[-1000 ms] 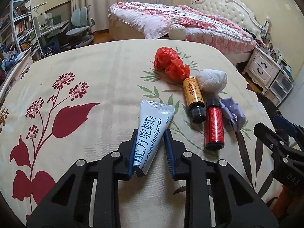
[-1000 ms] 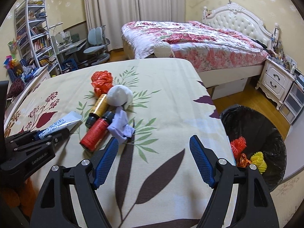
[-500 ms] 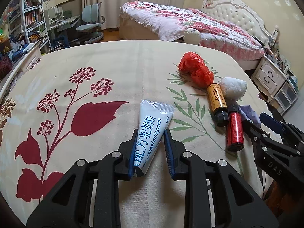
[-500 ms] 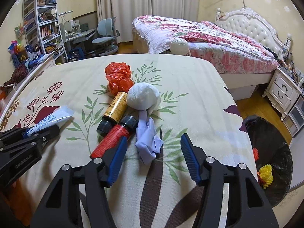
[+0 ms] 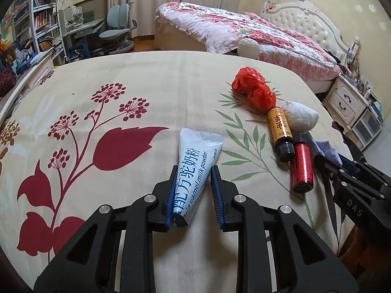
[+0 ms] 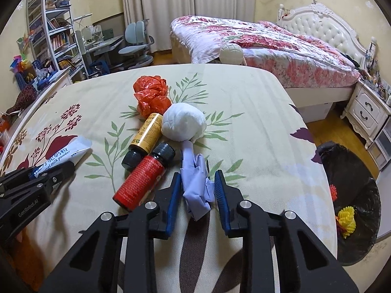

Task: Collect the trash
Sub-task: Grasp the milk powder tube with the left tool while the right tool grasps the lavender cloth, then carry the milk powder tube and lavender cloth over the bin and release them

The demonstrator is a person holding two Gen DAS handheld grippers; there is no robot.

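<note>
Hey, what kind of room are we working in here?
Most likely a home bedroom: a double bed with a pink floral quilt and white tufted headboard, a white bedside drawer cabinet, plus a study corner with a white bookshelf.

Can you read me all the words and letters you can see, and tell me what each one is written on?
"...la camel milk powder": white sachet, beside big blue Chinese characters.
"DAS": body of the right gripper, seen from the left wrist view.
"GenRobot.AI": body of the left gripper, seen from the right wrist view.
Yellow bottle: Chinese characters, too small to read.
Red bottle: print too fine to read.
</note>
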